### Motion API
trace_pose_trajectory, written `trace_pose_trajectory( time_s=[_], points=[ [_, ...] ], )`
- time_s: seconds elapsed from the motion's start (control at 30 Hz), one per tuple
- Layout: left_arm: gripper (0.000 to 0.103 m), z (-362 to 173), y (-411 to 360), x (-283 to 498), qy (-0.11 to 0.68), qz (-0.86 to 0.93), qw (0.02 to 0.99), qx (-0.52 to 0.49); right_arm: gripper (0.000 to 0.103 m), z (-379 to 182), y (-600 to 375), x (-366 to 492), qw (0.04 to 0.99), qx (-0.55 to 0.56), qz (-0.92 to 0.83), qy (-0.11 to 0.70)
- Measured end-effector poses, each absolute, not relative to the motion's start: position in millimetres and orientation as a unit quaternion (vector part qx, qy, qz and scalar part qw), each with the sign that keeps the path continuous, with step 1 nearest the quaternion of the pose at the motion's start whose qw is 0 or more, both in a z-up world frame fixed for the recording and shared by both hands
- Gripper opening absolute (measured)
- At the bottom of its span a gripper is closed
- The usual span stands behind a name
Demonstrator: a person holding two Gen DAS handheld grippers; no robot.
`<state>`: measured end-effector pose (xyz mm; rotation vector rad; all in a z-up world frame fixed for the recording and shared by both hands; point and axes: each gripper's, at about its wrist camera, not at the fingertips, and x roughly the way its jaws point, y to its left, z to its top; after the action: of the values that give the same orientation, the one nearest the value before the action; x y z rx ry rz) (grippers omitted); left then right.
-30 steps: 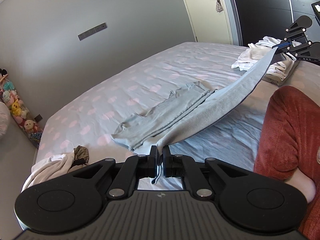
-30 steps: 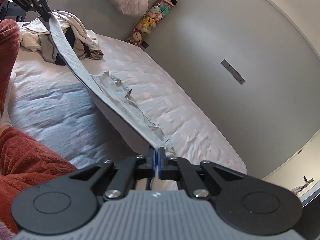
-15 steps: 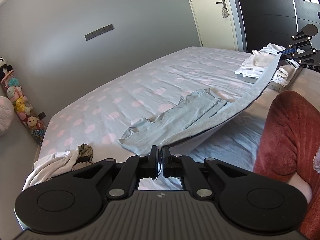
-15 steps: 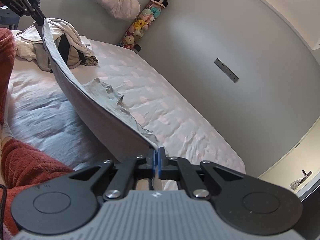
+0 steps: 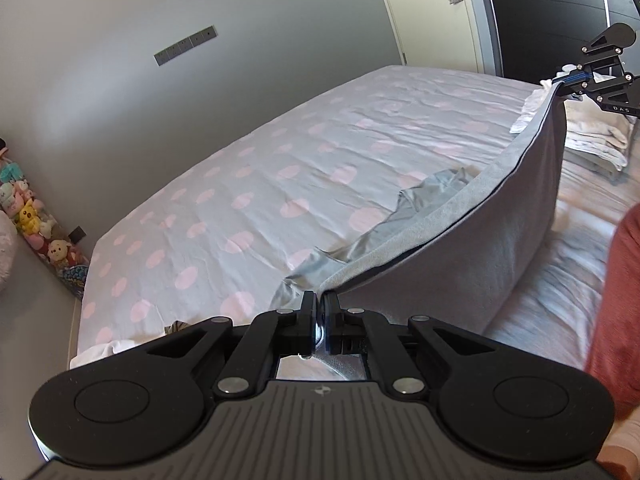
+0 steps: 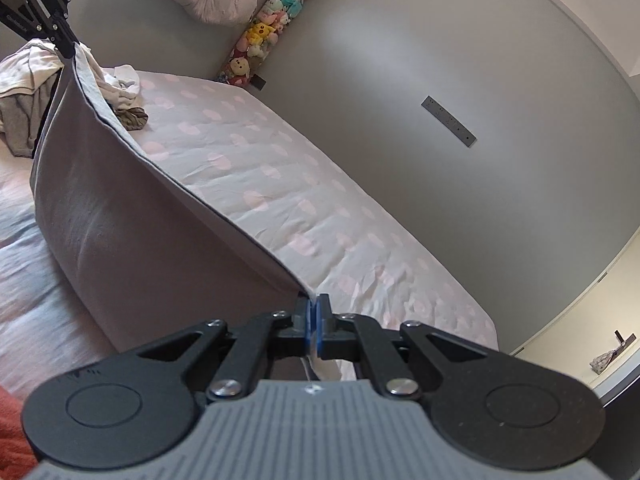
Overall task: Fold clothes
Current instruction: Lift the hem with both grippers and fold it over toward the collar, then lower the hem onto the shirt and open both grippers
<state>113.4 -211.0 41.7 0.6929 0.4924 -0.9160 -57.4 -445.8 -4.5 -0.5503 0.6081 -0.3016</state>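
Observation:
A grey garment (image 5: 500,232) hangs stretched between my two grippers above the bed; it also shows in the right wrist view (image 6: 120,216). My left gripper (image 5: 319,304) is shut on one end of its top edge. My right gripper (image 6: 314,308) is shut on the other end. Each gripper shows in the other's view: the right one at far right (image 5: 564,82), the left one at top left (image 6: 70,50). The garment's far part (image 5: 424,192) still lies crumpled on the polka-dot bed sheet (image 5: 280,168).
A stack of folded white clothes (image 5: 592,136) lies at the bed's far right. A heap of unfolded clothes (image 6: 36,92) lies at the other end. Plush toys (image 6: 260,32) stand by the grey wall. My red sleeve (image 5: 620,300) is at the right.
Both grippers have risen and lifted the garment, so more of it hangs as a broad sheet and less lies on the bed. Both stay shut on its edge.

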Motion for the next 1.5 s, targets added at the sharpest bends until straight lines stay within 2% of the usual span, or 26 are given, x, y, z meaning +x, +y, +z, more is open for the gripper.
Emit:
trace_pose_trajectory(
  time_s=[0.27,0.63,1.17,1.23,1.3,1.4,1.43,1.47,1.5],
  points=[
    [0.002,9,-262,190,0.276,-0.424,0.793,0.34,0.003,-36,-515,25,0.908,-0.225,-0.126,0.331],
    [0.002,-76,-314,298,0.361,-0.423,0.761,0.333,0.003,-130,-590,138,0.892,-0.172,-0.094,0.406],
    [0.004,-162,-337,369,0.415,-0.415,0.755,0.293,0.004,-214,-642,194,0.892,-0.099,-0.07,0.436],
    [0.01,-162,-333,373,0.415,-0.415,0.761,0.276,0.007,-213,-646,192,0.894,-0.09,-0.073,0.433],
    [0.028,-158,-328,376,0.409,-0.403,0.773,0.269,0.009,-211,-649,191,0.895,-0.077,-0.076,0.432],
    [0.029,-149,-318,381,0.4,-0.379,0.796,0.252,0.014,-205,-650,186,0.895,-0.068,-0.097,0.43],
    [0.029,-145,-315,382,0.399,-0.372,0.802,0.244,0.018,-202,-649,184,0.895,-0.067,-0.106,0.429],
    [0.029,-140,-310,381,0.397,-0.367,0.808,0.235,0.03,-200,-649,182,0.894,-0.066,-0.115,0.428],
    [0.028,-135,-306,379,0.396,-0.362,0.813,0.226,0.032,-195,-651,178,0.895,-0.055,-0.129,0.424]
  ],
)
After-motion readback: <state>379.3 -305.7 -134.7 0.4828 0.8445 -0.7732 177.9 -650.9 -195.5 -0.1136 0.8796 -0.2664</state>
